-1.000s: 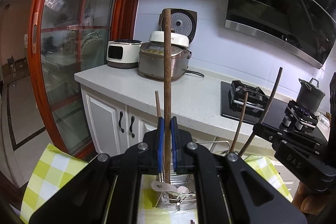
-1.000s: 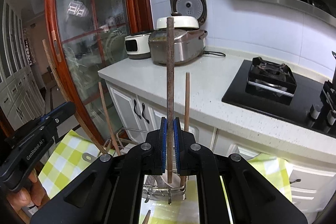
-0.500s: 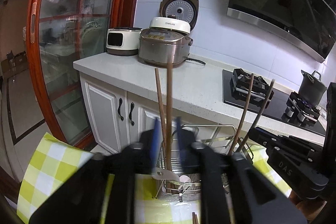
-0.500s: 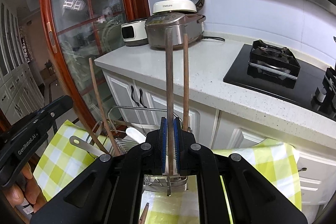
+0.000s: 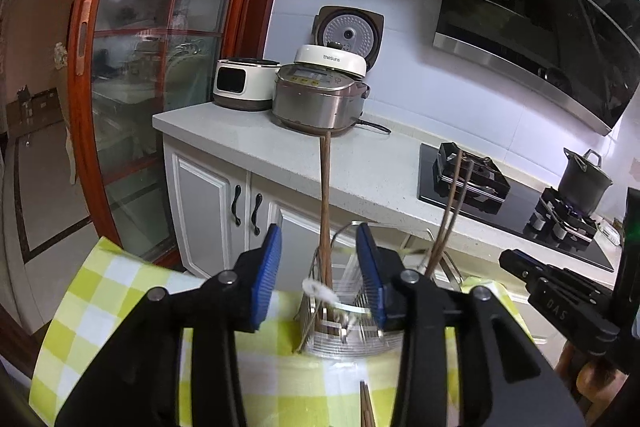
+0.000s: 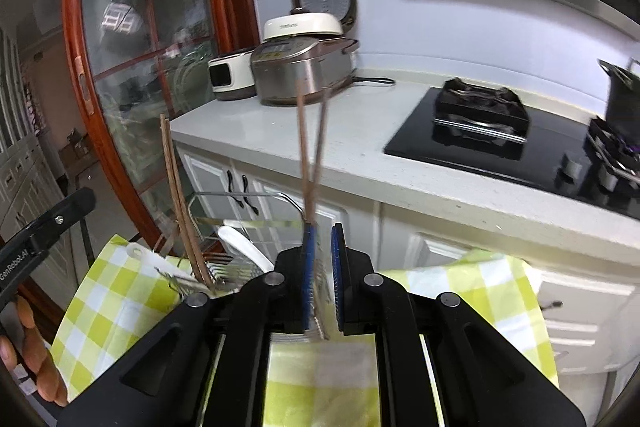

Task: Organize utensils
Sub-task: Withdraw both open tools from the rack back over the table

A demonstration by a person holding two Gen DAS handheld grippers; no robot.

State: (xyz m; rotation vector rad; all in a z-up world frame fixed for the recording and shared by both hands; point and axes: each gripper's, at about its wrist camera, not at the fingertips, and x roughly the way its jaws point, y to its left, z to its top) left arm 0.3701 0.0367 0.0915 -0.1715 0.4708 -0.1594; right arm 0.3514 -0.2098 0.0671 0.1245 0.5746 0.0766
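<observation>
A wire utensil basket (image 5: 352, 327) stands on a yellow-checked cloth (image 5: 120, 291). My left gripper (image 5: 320, 279) is open, its blue pads either side of a pair of brown chopsticks (image 5: 325, 211) that stand upright in the basket. A second pair (image 5: 450, 211) leans in the basket to the right. My right gripper (image 6: 321, 277) is slightly open, and two chopsticks (image 6: 310, 155) stand loose between and beyond its pads in the basket (image 6: 224, 267). A white spoon (image 6: 244, 247) lies in the basket.
A white kitchen counter (image 5: 360, 167) with rice cookers (image 5: 320, 99) and a black gas hob (image 5: 500, 195) runs behind. A red-framed glass door (image 5: 132, 87) is at the left. More chopsticks (image 5: 366, 407) lie on the cloth near me.
Both grippers have let go of their chopsticks, which dropped into the basket. The left jaws opened wide, the right only a little. Both grippers lowered.
</observation>
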